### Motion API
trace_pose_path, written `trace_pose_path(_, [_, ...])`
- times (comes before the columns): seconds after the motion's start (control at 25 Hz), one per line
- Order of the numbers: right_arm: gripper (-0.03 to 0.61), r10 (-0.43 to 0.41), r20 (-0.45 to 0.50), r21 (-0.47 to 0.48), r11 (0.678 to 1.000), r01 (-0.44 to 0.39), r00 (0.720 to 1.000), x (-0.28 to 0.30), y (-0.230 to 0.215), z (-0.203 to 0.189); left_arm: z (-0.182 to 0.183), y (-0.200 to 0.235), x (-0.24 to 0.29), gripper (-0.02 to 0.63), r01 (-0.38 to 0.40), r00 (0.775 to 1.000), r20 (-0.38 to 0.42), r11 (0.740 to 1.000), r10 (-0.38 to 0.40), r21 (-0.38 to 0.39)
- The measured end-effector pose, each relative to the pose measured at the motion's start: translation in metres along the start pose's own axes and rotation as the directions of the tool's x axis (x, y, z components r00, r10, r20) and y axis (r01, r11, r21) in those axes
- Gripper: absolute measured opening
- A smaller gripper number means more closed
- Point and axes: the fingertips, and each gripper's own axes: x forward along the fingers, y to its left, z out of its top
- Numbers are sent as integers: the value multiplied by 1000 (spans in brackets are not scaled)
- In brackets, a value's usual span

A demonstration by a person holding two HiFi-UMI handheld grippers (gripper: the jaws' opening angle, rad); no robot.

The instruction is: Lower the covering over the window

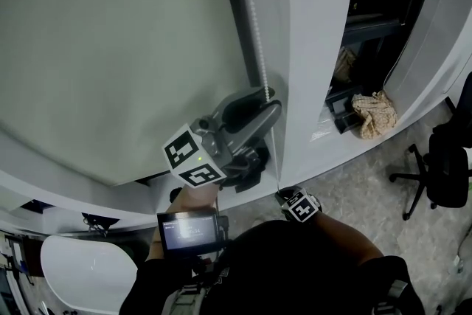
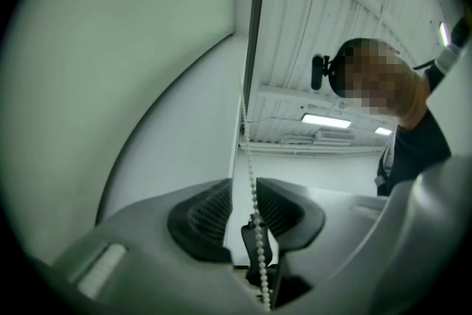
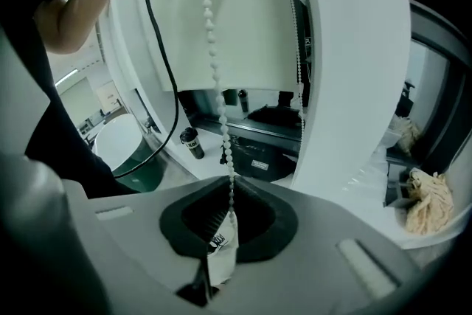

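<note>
A pale roller blind [image 1: 110, 48] hangs over the window, with its lower edge showing in the right gripper view [image 3: 243, 18]. Its white bead chain [image 1: 253, 26] drops along the frame. My left gripper [image 1: 267, 101] is raised at the chain and open. The chain [image 2: 251, 166] runs freely through the gap between its dark pads [image 2: 203, 214]. Lower down, my right gripper [image 3: 230, 195] is shut on the same chain [image 3: 212, 48], which is taut above the pads. In the head view only its marker cube [image 1: 301, 207] shows.
A white pillar [image 1: 310, 48] stands right of the chain. A crumpled beige cloth [image 1: 372, 114] lies on the sill beyond it. A black office chair [image 1: 442, 166] is at the right, a white round table [image 1: 81, 269] at the lower left. A dark cup [image 3: 192, 144] stands on the ledge.
</note>
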Motion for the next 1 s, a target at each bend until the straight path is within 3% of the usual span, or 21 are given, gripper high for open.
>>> trace_pose_path(0.04, [14, 4, 2, 2, 1000, -4, 1000, 1, 2, 0, 1, 0, 1, 85, -2, 1000, -4, 1000, 2, 3])
trace_pose_path(0.08, [14, 6, 4, 6, 1000, -6, 1000, 1, 2, 1, 1, 2, 1, 12, -12, 1000, -9, 1000, 12, 12])
trace_pose_path(0.28, [30, -13, 36, 104, 995, 9, 999, -10, -11, 0, 2, 21, -5, 9, -107, 994, -26, 992, 109, 65])
trace_pose_path(0.36, [97, -34, 97, 157, 987, 19, 995, -23, -20, 6, -9, 34, -13, 9, -168, 979, -91, 977, 180, 132])
trace_pose_path(0.44, [100, -72, 213, 212, 977, 26, 974, -46, -30, 23, -41, 45, -25, 9, -211, 950, -197, 963, 242, 167])
trace_pose_path(0.56, [101, -132, 404, 271, 962, 20, 905, -97, -46, 56, -103, 56, -56, 9, -276, 909, -295, 955, 295, 104])
trace_pose_path(0.68, [93, -147, 570, 274, 962, -18, 808, -155, -52, 100, -169, 63, -92, 9, -346, 862, -379, 937, 336, 44])
trace_pose_path(0.8, [80, -125, 715, 210, 977, -41, 688, -211, -42, 160, -246, 53, -128, 9, -388, 773, -535, 921, 341, 27])
trace_pose_path(0.88, [74, -94, 767, 131, 991, -13, 634, -241, -28, 195, -290, 41, -151, 9, -422, 723, -611, 907, 324, -18])
trace_pose_path(1.0, [64, -34, 822, 33, 999, 13, 568, -276, -6, 239, -332, 27, -172, 9, -473, 685, -661, 877, 305, -85])
